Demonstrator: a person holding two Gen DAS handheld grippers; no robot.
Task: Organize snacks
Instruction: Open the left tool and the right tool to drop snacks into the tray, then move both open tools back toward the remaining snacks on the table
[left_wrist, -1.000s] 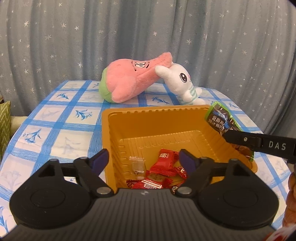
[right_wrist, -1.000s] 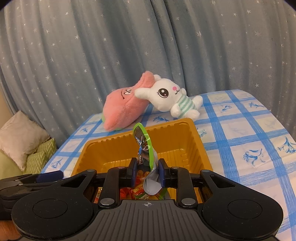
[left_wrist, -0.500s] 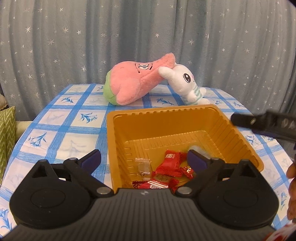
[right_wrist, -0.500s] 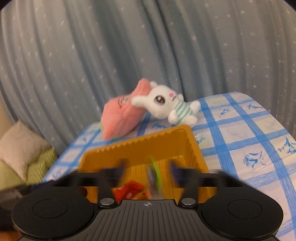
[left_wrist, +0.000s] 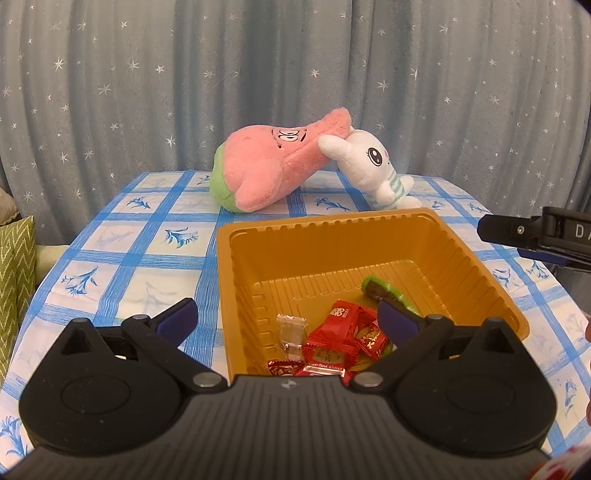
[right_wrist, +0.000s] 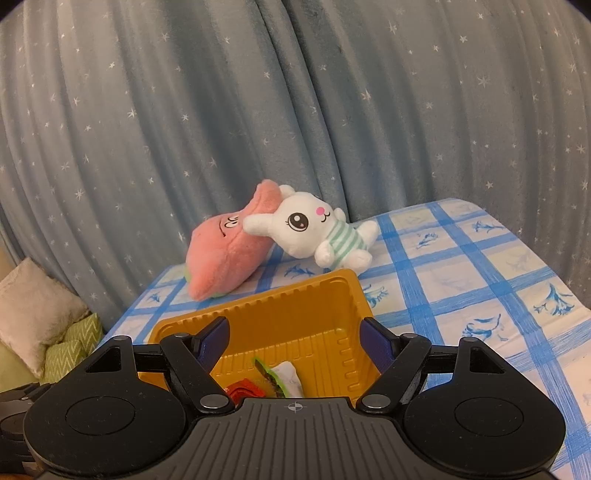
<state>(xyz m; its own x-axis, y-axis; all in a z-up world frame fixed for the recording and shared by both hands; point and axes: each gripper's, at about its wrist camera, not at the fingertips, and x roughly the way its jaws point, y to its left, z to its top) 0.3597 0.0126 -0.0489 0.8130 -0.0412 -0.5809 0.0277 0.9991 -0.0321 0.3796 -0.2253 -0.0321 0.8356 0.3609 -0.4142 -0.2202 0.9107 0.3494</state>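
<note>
An orange plastic tray (left_wrist: 476, 258) stands on the blue-checked tablecloth and also shows in the right wrist view (right_wrist: 258, 306). In it lie several red snack packets (left_wrist: 341, 321), a clear wrapper (left_wrist: 291, 328) and a green-edged dark packet (left_wrist: 384, 291), which also shows in the right wrist view (right_wrist: 271, 380). My left gripper (left_wrist: 288, 317) is open and empty over the tray's near side. My right gripper (right_wrist: 295, 339) is open and empty above the tray; its finger shows at the right in the left wrist view (left_wrist: 517, 230).
A pink plush (left_wrist: 273, 166) and a white bunny plush (left_wrist: 373, 166) lie at the back of the table. A starred grey curtain (left_wrist: 295, 74) hangs behind. Green and beige cushions (right_wrist: 48, 332) sit beyond the table's left edge.
My right gripper opened and let go of the green-edged packet, which dropped into the tray. The right gripper then drew back and up. My left gripper rose slightly, still open.
</note>
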